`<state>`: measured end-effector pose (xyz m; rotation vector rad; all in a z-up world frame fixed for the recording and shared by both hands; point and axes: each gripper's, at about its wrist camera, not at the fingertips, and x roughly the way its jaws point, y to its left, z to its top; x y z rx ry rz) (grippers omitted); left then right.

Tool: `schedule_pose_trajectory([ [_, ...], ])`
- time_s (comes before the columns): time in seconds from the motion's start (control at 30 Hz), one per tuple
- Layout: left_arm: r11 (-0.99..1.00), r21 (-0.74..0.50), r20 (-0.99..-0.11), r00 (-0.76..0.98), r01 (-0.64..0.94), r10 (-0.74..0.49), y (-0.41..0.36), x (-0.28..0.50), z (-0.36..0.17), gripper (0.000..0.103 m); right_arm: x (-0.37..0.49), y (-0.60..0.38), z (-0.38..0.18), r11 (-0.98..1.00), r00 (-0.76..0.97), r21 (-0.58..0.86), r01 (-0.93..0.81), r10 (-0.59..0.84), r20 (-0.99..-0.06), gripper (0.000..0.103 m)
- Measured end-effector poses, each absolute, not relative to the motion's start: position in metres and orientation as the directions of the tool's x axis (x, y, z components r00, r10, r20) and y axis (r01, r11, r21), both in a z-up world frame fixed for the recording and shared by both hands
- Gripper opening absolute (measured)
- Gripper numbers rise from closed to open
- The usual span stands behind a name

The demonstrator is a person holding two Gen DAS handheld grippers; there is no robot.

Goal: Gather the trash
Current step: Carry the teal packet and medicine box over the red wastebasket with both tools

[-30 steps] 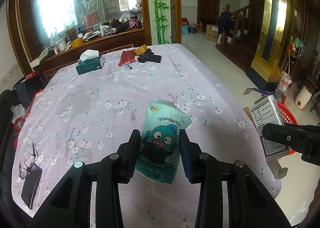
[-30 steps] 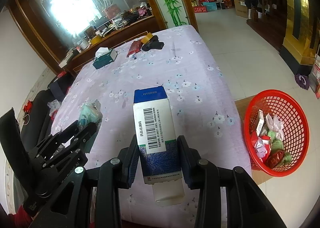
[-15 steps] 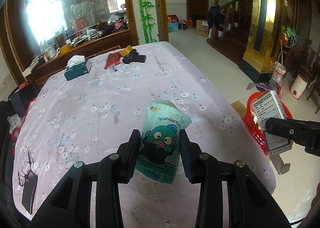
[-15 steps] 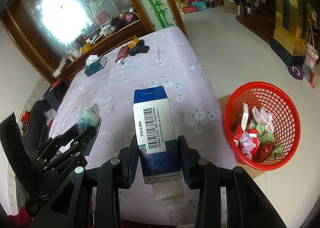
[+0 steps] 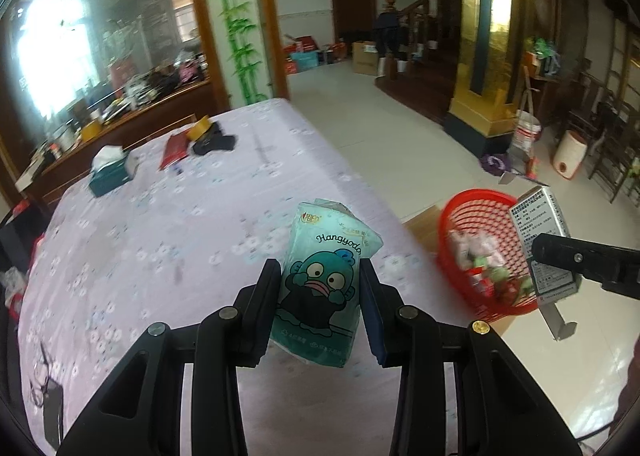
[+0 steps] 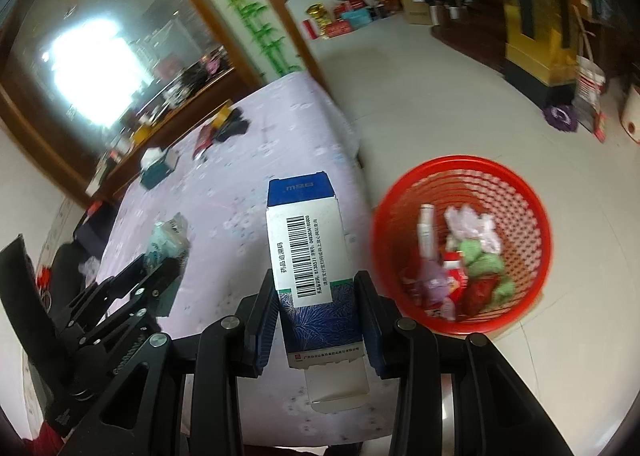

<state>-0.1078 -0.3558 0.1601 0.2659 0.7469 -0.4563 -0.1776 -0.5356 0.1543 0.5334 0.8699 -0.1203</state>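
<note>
Left wrist: left tool (image 5: 320, 288) clamps a teal cartoon-fish tissue pack (image 5: 320, 276) — right tool (image 6: 316, 312) clamps a barcoded blue-white box (image 6: 312, 264).

Teal tissue box (image 5: 110, 171), red packet (image 5: 173, 145), tape roll (image 5: 199, 127) on far floral tablecloth (image 5: 132, 240); glasses (image 5: 40, 388) near corner.

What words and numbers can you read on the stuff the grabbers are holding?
"Hangyodon": on the teal tissue pack in the left gripper, above the cartoon fish; the last letter is partly hidden.
Small logo at that pack's top, and the small print along its bottom: too blurred to read.
"药品追溯码": beside the barcode on the blue and white box in the right gripper.
The digits and small print beside the barcode, and the box's bottom strip: too small to read surely.
</note>
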Motion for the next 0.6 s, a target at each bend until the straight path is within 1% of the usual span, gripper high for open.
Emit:
schedule_pose_trajectory([
  [0.1, 0.839, 0.048, -0.704, 0.614, 0.543, -0.357, -0.375, -0.110, 0.165, 0.037, -0.187, -0.558, 0.155, 0.838, 0.653, 0.404, 0.367, 0.076, -0.753, 0.041],
  [0.37, 0.732, -0.076, -0.734, 0.459, 0.677, -0.500, -0.436, -0.114, 0.167, 0.038, -0.210, -0.612, 0.156, 0.775, 0.659, 0.422, 0.470, 0.010, -0.752, 0.041],
  [0.6, 0.703, -0.092, -0.761, 0.406, 0.705, -0.507, -0.484, -0.110, 0.152, 0.038, -0.218, -0.645, 0.159, 0.750, 0.666, 0.424, 0.507, -0.028, -0.746, 0.041],
])
